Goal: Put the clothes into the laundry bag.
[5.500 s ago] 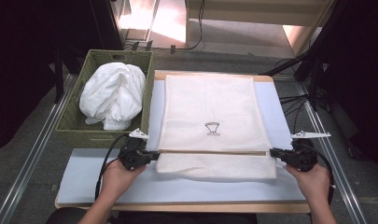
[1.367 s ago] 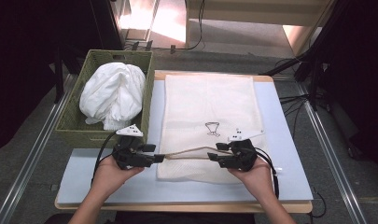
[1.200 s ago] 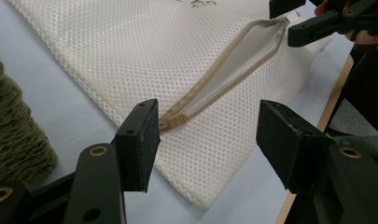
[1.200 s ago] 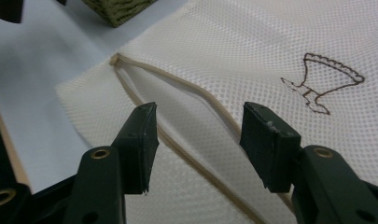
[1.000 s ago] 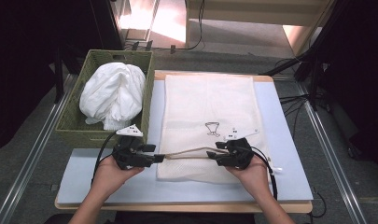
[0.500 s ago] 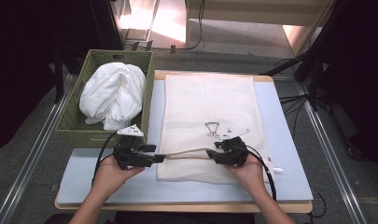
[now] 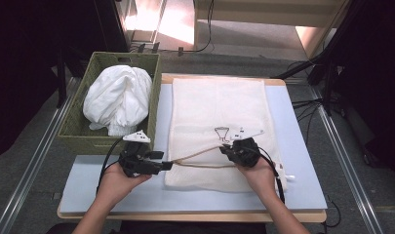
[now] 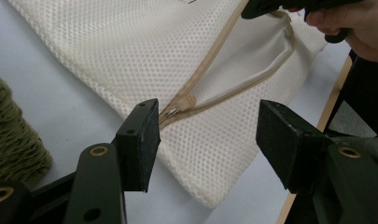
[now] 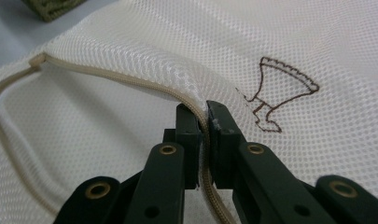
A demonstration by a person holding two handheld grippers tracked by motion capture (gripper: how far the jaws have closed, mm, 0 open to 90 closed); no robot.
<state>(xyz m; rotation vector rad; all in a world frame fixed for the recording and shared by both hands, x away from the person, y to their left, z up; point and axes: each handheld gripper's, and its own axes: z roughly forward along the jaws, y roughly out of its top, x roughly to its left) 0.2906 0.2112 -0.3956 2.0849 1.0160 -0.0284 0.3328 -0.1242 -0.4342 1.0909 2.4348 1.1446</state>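
Mesh laundry bag (image 7: 217, 117) lies flat on the tabletop (image 7: 302, 146), long axis running away from the person, zipper mouth along the near end. Right gripper (image 7: 238, 148): jaws have just been closing, now pinched on the upper zipper edge (image 9: 130, 81) near the bag's printed logo (image 9: 282, 91), lifting it. Left gripper (image 7: 158, 165): jaws parted, holding nothing, at the bag's near-left corner, zipper pull (image 8: 179, 106) just ahead between them. Green basket (image 7: 80, 134) with white laundry (image 7: 118, 97) sits left of the bag, nearer the left hand; free room on the bag's right.
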